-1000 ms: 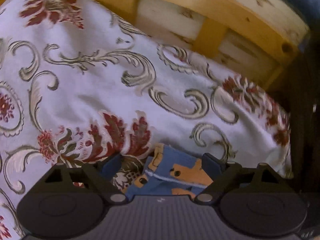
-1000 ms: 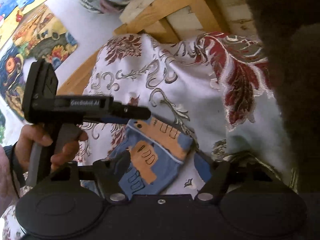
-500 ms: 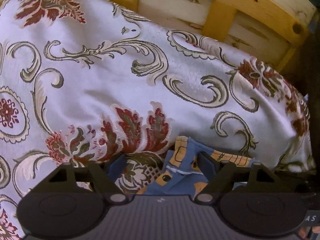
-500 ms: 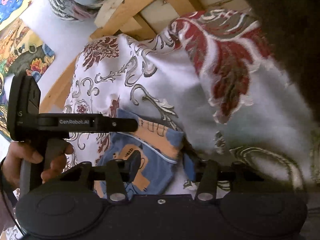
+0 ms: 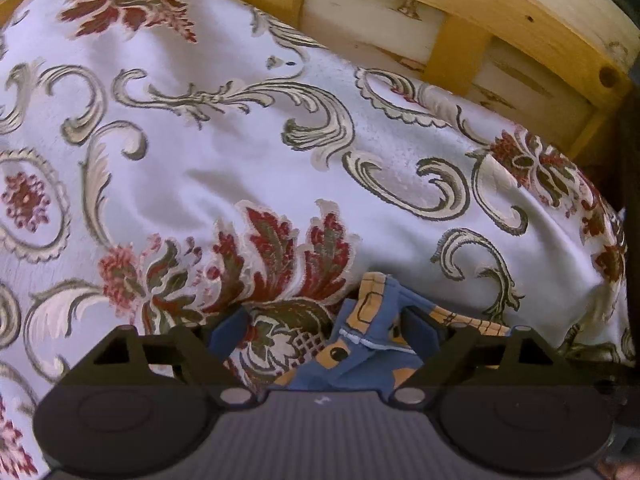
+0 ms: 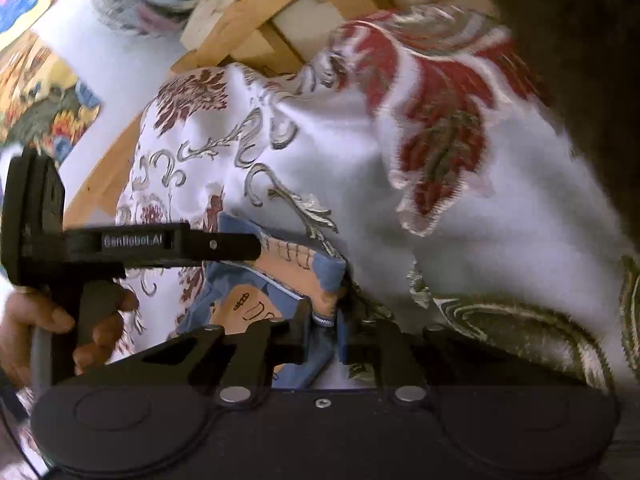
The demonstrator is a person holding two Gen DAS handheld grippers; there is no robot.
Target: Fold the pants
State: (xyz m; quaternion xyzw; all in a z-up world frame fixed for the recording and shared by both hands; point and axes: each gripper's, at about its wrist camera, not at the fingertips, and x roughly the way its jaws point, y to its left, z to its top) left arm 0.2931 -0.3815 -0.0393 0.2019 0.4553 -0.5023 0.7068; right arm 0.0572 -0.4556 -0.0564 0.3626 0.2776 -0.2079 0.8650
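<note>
Am seeing white bedspread (image 5: pixel 224 168) with red flowers and grey scrolls lying over wooden bed frame (image 5: pixel 452 52). Daylight is falling across it. Colourful mat (image 6: pixel 36 92) is lying on pale floor (image 6: pixel 116 64) beside bed.

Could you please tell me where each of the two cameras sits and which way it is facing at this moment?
Left wrist: sits on the left gripper, looking along its open fingers over the floral bedspread toward the wooden bed frame; the blue pants lie between its fingers.
Right wrist: sits on the right gripper, shut on a pants edge, facing across the bedspread toward the frame; the left gripper and the hand holding it show at left.
Shared: pants, bedspread, bed frame.
</note>
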